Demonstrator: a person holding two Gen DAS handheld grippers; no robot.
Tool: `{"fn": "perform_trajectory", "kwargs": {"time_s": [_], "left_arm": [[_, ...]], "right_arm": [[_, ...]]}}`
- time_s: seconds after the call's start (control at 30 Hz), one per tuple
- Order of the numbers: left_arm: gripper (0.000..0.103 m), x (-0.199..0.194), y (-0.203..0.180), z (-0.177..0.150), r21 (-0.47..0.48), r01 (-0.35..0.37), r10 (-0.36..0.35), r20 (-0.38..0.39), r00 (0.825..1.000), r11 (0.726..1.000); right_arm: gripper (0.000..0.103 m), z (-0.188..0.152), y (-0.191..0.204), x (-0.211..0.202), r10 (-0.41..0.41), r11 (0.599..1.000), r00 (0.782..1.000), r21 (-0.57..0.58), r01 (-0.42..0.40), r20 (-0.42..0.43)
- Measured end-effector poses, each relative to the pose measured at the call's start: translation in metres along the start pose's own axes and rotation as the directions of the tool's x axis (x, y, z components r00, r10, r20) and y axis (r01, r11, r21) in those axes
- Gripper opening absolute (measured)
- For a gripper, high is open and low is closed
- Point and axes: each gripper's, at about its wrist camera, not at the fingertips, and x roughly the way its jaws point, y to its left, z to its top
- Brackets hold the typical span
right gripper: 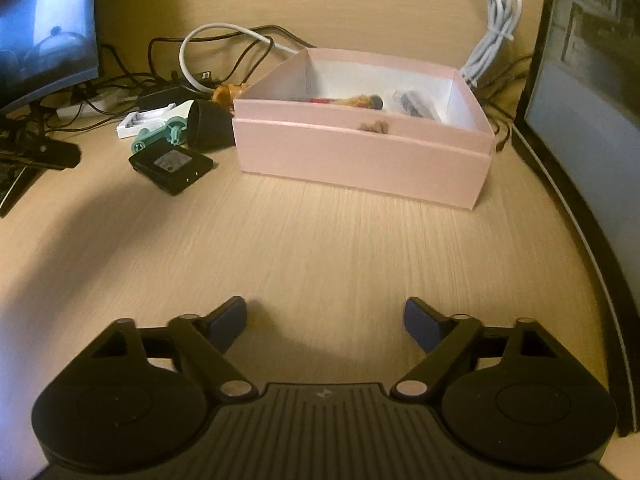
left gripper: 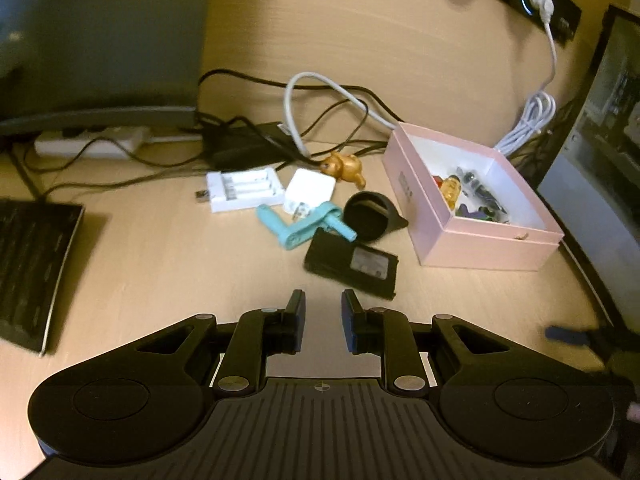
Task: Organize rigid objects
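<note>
A pink box (left gripper: 480, 240) (right gripper: 360, 160) with small items inside stands on the wooden desk. Left of it lie a black battery pack (left gripper: 352, 262) (right gripper: 172, 164), a teal plastic crank (left gripper: 304, 224) (right gripper: 160, 132), a black round cap (left gripper: 370, 214) (right gripper: 210, 126), a white charger cube (left gripper: 310, 192), a white battery charger (left gripper: 244, 190) and a gold bear figure (left gripper: 344, 166). My left gripper (left gripper: 323, 322) is empty with a narrow gap between its fingers, hovering short of the battery pack. My right gripper (right gripper: 325, 320) is wide open and empty, well in front of the box.
A monitor (left gripper: 100, 40) and a power strip (left gripper: 88, 144) stand at the back left amid tangled cables (left gripper: 320, 120). A keyboard (left gripper: 32, 264) lies at the left. A second screen (right gripper: 592, 120) flanks the box on the right. A coiled white cable (right gripper: 492, 28) hangs behind the box.
</note>
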Motion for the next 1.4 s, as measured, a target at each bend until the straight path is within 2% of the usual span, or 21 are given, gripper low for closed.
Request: {"fn": "perform_trajectory", "kwargs": {"time_s": [0.07, 0.13, 0.23, 0.33, 0.47, 0.57, 0.63, 0.7, 0.8, 0.87, 0.93, 0.97, 1.1, 1.27, 1.33, 1.4], "left_arm": [[0.023, -0.007, 0.013, -0.006, -0.024, 0.006, -0.007, -0.022, 1.0, 1.0], [0.023, -0.019, 0.027, -0.013, -0.038, 0.037, -0.038, -0.024, 0.999, 0.999], [0.023, -0.034, 0.044, -0.023, -0.019, 0.049, -0.049, -0.003, 0.999, 0.999], [0.023, -0.042, 0.065, -0.032, -0.046, 0.066, -0.066, -0.002, 0.998, 0.997], [0.023, -0.052, 0.09, -0.042, -0.079, 0.074, -0.075, -0.009, 0.997, 0.994], [0.023, -0.063, 0.106, -0.049, -0.076, 0.067, -0.068, -0.013, 0.998, 0.995], [0.023, -0.069, 0.114, -0.053, -0.08, 0.06, -0.062, -0.015, 0.998, 0.995], [0.023, -0.072, 0.122, -0.055, -0.094, 0.05, -0.052, -0.014, 0.999, 0.994], [0.023, -0.071, 0.13, -0.054, -0.114, 0.046, -0.048, -0.016, 0.999, 0.992], [0.023, -0.066, 0.131, -0.05, -0.106, 0.054, -0.056, -0.022, 0.998, 0.993], [0.023, -0.057, 0.128, -0.045, -0.089, 0.07, -0.073, -0.029, 0.997, 0.994], [0.023, -0.052, 0.125, -0.042, -0.081, 0.082, -0.084, -0.032, 0.996, 0.993], [0.023, -0.029, 0.107, -0.03, -0.07, 0.144, -0.148, -0.05, 0.988, 0.987], [0.023, -0.007, 0.075, -0.014, -0.005, 0.232, -0.232, -0.076, 0.97, 0.973], [0.023, 0.002, 0.064, -0.008, 0.019, 0.257, -0.254, -0.079, 0.964, 0.966], [0.023, 0.011, 0.053, 0.004, 0.051, 0.257, -0.253, -0.064, 0.965, 0.965]], "right_arm": [[0.071, 0.013, 0.014, -0.003, -0.02, 0.999, 0.999, -0.044, 0.022, 0.037], [0.056, 0.03, 0.031, -0.008, -0.053, 0.995, 0.995, -0.08, 0.06, 0.087], [0.04, 0.059, 0.063, -0.008, -0.044, 0.983, 0.988, -0.172, 0.069, 0.149], [0.04, 0.085, 0.11, 0.002, -0.029, 0.943, 0.976, -0.318, 0.098, 0.216], [0.04, 0.109, 0.154, 0.032, 0.022, 0.92, 0.985, -0.389, 0.046, 0.168], [0.04, 0.129, 0.162, 0.059, 0.002, 0.933, 0.988, -0.357, 0.054, 0.156], [0.04, 0.147, 0.159, 0.077, -0.053, 0.947, 0.99, -0.308, 0.091, 0.131], [0.04, 0.152, 0.159, 0.092, -0.096, 0.928, 0.991, -0.353, 0.123, 0.093], [0.04, 0.149, 0.163, 0.107, -0.136, 0.89, 0.989, -0.431, 0.146, 0.054], [0.039, 0.144, 0.162, 0.112, -0.153, 0.881, 0.987, -0.448, 0.155, 0.04], [0.021, 0.14, 0.16, 0.115, -0.178, 0.876, 0.983, -0.448, 0.176, 0.039], [0.017, 0.139, 0.158, 0.114, -0.193, 0.876, 0.98, -0.442, 0.193, 0.047], [0.01, 0.135, 0.15, 0.09, -0.152, 0.899, 0.988, -0.411, 0.153, 0.035], [0.006, 0.104, 0.141, 0.04, -0.108, 0.885, 0.994, -0.454, 0.104, 0.016], [0.006, 0.088, 0.134, 0.024, -0.133, 0.876, 0.991, -0.468, 0.122, 0.01], [0.006, 0.068, 0.122, 0.01, -0.205, 0.859, 0.979, -0.476, 0.187, 0.016]]}}
